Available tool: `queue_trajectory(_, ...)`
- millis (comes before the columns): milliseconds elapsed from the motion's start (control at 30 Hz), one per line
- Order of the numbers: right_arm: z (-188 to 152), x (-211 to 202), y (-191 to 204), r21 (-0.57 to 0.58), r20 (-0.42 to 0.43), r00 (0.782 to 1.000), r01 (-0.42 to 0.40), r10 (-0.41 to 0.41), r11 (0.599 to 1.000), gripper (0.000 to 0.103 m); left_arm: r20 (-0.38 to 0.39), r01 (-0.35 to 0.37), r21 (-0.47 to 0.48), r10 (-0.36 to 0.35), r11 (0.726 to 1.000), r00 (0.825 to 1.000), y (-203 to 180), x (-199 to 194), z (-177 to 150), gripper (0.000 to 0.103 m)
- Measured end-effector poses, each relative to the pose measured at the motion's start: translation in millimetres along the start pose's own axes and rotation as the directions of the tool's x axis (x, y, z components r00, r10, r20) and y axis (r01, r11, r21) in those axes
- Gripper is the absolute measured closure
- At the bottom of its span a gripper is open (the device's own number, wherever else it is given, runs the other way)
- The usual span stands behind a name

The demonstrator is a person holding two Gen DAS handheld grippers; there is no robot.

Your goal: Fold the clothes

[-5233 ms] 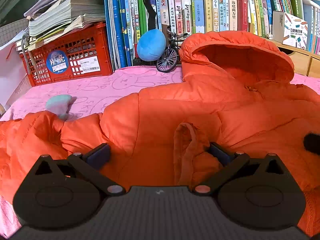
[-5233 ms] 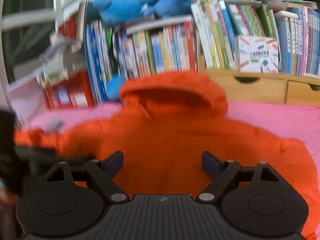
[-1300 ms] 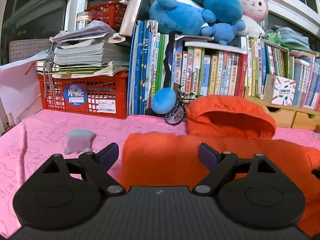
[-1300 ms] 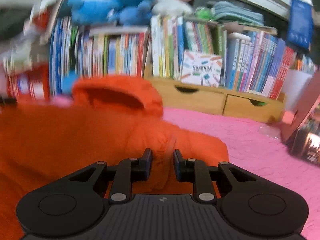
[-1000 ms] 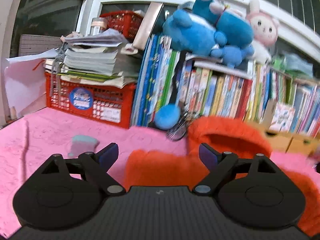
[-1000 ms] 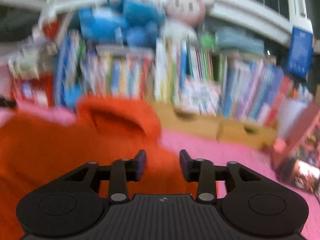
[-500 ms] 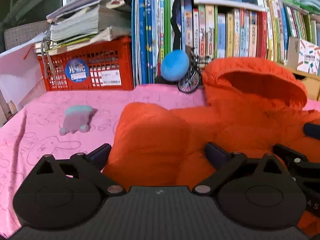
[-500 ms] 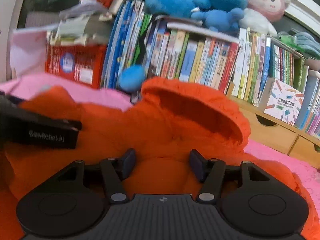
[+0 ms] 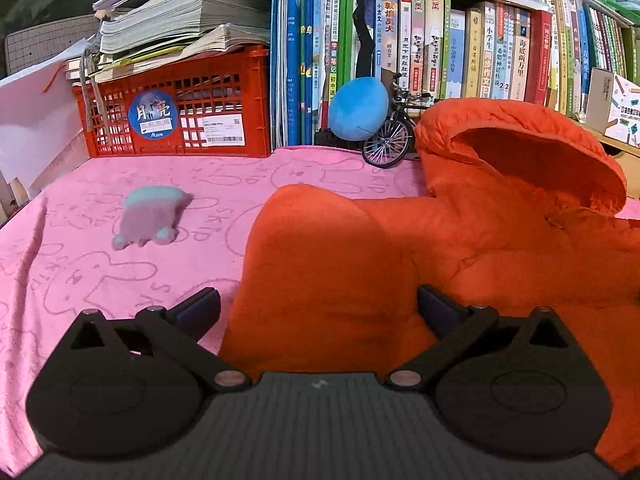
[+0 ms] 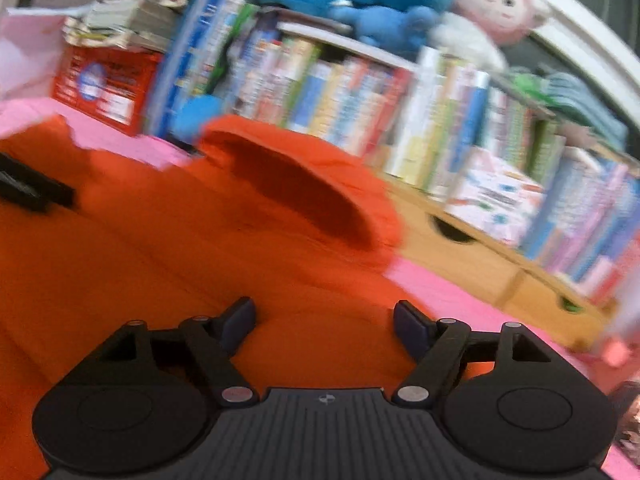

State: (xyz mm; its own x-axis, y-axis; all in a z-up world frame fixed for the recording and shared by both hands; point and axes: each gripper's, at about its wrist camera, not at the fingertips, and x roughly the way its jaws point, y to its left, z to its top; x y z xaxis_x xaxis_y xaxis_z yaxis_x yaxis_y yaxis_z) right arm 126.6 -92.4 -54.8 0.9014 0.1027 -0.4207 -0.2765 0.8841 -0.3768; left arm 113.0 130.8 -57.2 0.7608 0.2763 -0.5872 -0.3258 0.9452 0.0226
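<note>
1. An orange hooded jacket lies spread on the pink rabbit-print cover of the desk, its hood open towards the row of books at the back.
2. One side of the jacket is folded in over the body, making a thick rounded edge that rises right in front of the left gripper.
3. The left gripper's fingers are spread as wide as they go. The folded edge sits between them, but neither pad presses on it; the left finger is over bare pink cover.
4. The right gripper hangs over the jacket's body below the hood. Its fingers have just been opening and stand well apart, with only flat orange fabric beneath the gap and nothing pinched.
5. The right wrist view is blurred, and a black part of the other gripper shows at its left edge.
6. A small grey-and-teal plush lies on the cover well to the left of the jacket.
7. Behind, a red crate carries stacked papers, beside a blue ball and a toy bicycle.
</note>
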Motion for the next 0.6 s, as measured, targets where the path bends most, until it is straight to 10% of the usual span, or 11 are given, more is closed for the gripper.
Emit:
queue_trajectory(367,-31.3,-7.4,-73.2,0.152,-0.084,0.992,0.106,-0.094,0.983,0.02,-0.003,-0.008,0.023,0.009,1.0,1.0,-3.2,1.0,-0.3,0.0)
queue_trajectory(600,-15.4,-56.9,-59.3,0.237,0.086,0.996,-0.014,-0.007,0.971,0.03,0.096,0.078,0.015,-0.079,0.997,0.992,-9.0,-56.3,3.4,0.001)
